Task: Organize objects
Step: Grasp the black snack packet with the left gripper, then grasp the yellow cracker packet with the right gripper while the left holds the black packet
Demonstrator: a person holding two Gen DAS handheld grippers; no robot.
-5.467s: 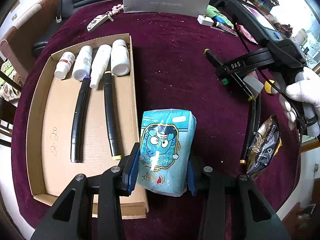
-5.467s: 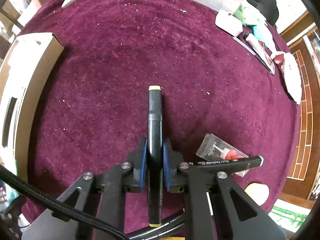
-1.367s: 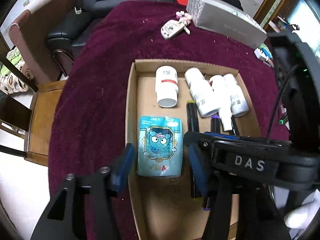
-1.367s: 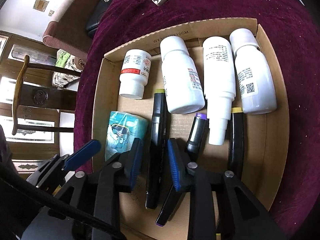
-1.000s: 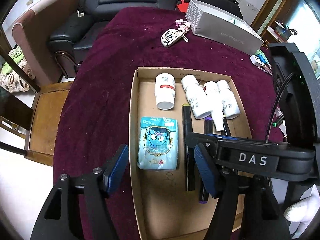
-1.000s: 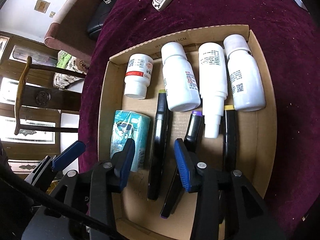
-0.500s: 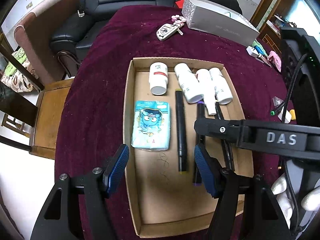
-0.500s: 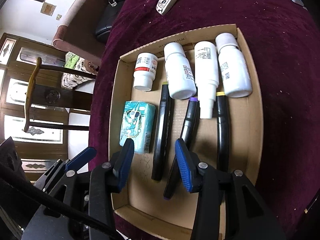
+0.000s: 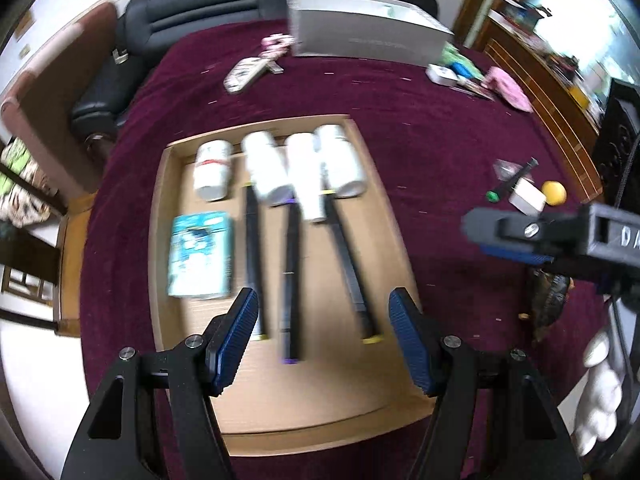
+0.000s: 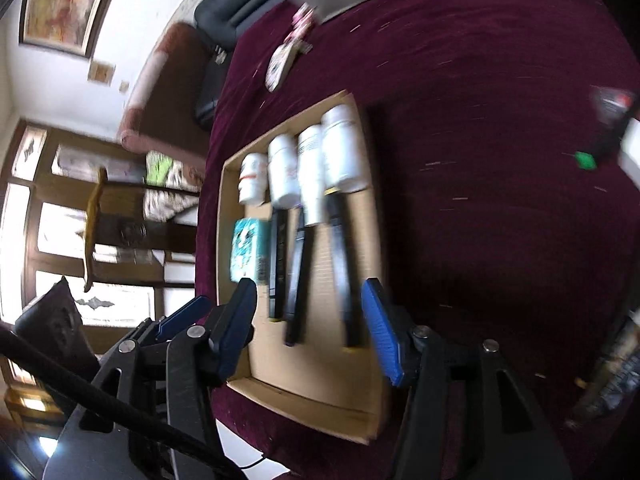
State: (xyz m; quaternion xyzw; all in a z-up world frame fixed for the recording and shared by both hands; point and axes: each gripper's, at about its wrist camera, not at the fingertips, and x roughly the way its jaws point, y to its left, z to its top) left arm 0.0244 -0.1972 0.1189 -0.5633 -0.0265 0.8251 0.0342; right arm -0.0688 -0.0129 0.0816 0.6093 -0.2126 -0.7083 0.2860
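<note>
A cardboard tray (image 9: pixel 320 392) on the maroon tablecloth holds several white bottles (image 9: pixel 266 172) in a row at its far end. Below them lie a blue tissue pack (image 9: pixel 200 256) and three black markers (image 9: pixel 290 280). My left gripper (image 9: pixel 324 336) hangs open above the tray's near end with nothing between its fingers. My right gripper (image 10: pixel 312 328) hovers over the tray's (image 10: pixel 316 380) near right corner, its jaws opening and holding nothing. The tissue pack (image 10: pixel 250 254) and markers (image 10: pixel 296 276) lie beyond it. In the left wrist view the right gripper (image 9: pixel 492 240) reaches in from the right, off the tray.
Right of the tray lie a green-capped marker (image 9: pixel 508 184), a small white block (image 9: pixel 528 200), a yellow ball (image 9: pixel 554 193) and a dark snack packet (image 9: pixel 548 296). A key fob (image 9: pixel 248 72) and a grey box (image 9: pixel 360 36) sit at the table's far side. A gloved hand (image 9: pixel 600 392) is at lower right.
Both grippers have pulled back from the tray's contents and swung right. The right gripper's jaws have widened, leaving the marker in the tray. The tissue pack stays where it lay.
</note>
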